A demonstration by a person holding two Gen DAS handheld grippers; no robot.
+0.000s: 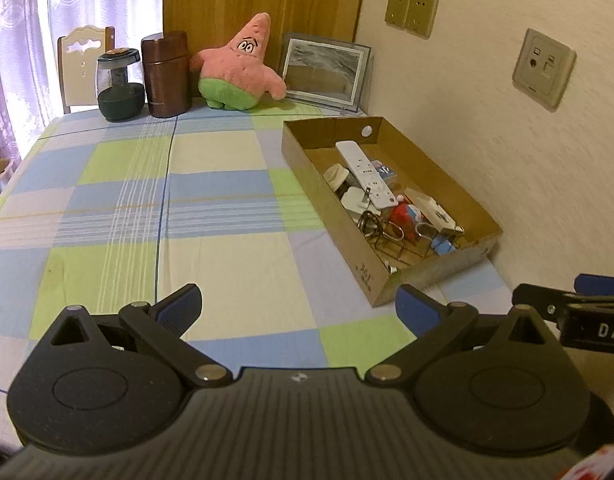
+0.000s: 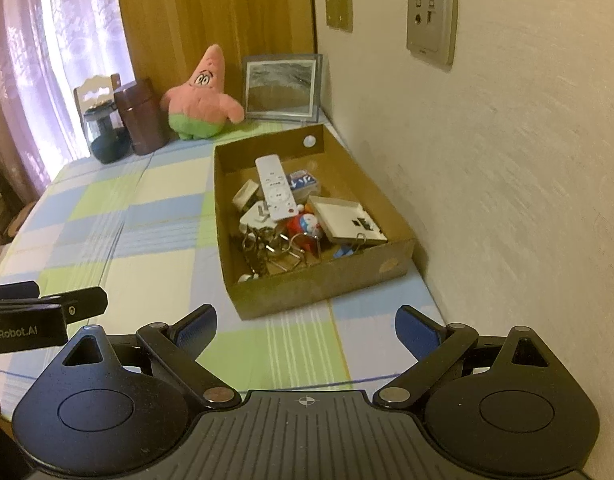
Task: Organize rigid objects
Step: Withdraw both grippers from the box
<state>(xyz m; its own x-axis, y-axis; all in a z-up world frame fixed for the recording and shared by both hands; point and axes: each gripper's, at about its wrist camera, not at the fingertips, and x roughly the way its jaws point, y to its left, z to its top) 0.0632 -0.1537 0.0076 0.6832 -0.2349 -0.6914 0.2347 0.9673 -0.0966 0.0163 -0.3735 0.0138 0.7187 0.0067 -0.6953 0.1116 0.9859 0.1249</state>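
A shallow cardboard box (image 1: 439,276) (image 2: 315,284) stands at the table's right side by the wall. It holds a white remote (image 1: 365,172) (image 2: 275,188), a white flat box (image 2: 347,220), a red and blue figure (image 2: 305,226), metal wire rings (image 2: 267,248), white plugs and a blue card pack (image 2: 305,182). My left gripper (image 1: 297,312) is open and empty, low over the tablecloth, left of the box's near corner. My right gripper (image 2: 307,330) is open and empty, just in front of the box.
A checked tablecloth (image 1: 207,208) covers the table. At the far edge stand a dark glass jar (image 1: 119,84), a brown canister (image 1: 165,74), a pink star plush (image 1: 239,68) and a framed picture (image 1: 327,72). The wall runs along the right. A chair (image 1: 85,60) stands behind.
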